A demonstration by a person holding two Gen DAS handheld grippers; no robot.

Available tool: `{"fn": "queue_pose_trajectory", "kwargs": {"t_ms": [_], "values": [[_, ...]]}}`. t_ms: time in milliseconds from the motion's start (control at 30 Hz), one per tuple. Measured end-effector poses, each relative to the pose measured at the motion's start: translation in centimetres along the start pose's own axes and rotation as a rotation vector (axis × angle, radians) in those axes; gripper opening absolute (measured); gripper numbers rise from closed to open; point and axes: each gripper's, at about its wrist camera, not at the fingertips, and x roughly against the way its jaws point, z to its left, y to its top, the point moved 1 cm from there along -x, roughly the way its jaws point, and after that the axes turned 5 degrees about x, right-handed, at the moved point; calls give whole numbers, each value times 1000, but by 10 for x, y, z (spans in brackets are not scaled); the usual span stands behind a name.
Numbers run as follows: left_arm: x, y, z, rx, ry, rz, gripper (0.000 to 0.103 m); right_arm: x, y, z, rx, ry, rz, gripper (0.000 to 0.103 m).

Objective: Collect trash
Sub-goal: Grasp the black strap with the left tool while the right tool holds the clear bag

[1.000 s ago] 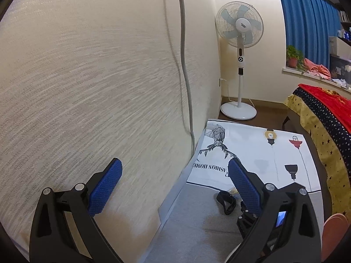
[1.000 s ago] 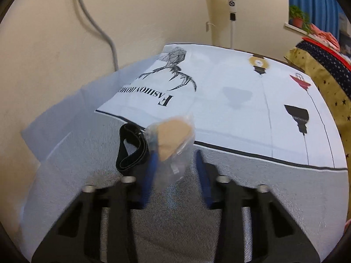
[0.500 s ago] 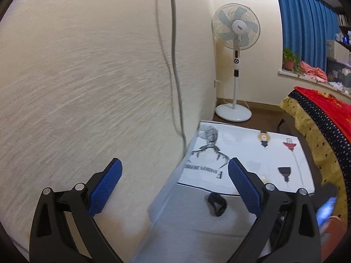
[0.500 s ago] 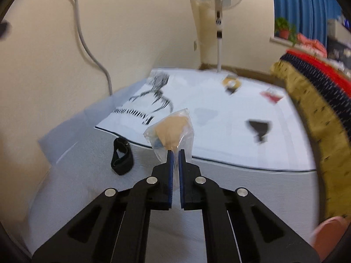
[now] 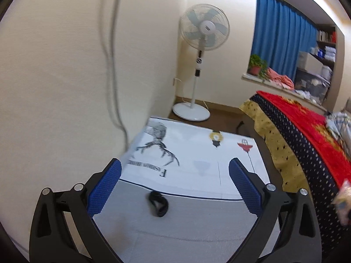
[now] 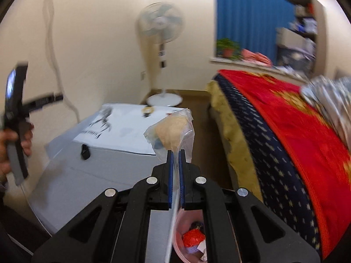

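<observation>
My right gripper (image 6: 175,153) is shut on a clear plastic wrapper (image 6: 173,131) with a tan piece inside, held up in the air above the floor mat. Below it, at the bottom of the right wrist view, sits a pink bin (image 6: 190,236) with red and white trash in it. A blurred bit of the wrapper (image 5: 343,194) shows at the right edge of the left wrist view. My left gripper (image 5: 175,188) is open and empty, pointing down at a black strap (image 5: 158,203) lying on the grey mat (image 5: 186,225). The strap (image 6: 85,152) also shows in the right wrist view.
A white printed sheet (image 5: 197,160) lies beyond the strap. The wall with a hanging cable (image 5: 114,65) is close on the left. A standing fan (image 5: 203,50) is in the corner. A bed with a red and yellow cover (image 5: 307,135) runs along the right.
My right gripper closed on the wrapper and lifted it up and toward the right, over the pink bin. My left gripper swung away from the wall toward the strap.
</observation>
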Motion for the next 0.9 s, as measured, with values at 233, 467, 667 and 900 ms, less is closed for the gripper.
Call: {"fn": "queue_pose_trajectory", "kwargs": {"t_ms": [233,467,667,900], "values": [[-82,-65,9,-15,29,21,95,-6,-10,-46,-58,-51,37,6],[-132,-89,29,26,108,91,94,-7,-18,-68,-73,-77,67,6],[-155,-103,41,31,138,156,90,-7,-19,-68,-66,-62,62,6],[-176,-108,47,50,159,276,48,-6,-20,-68,-74,-53,65,6]]}}
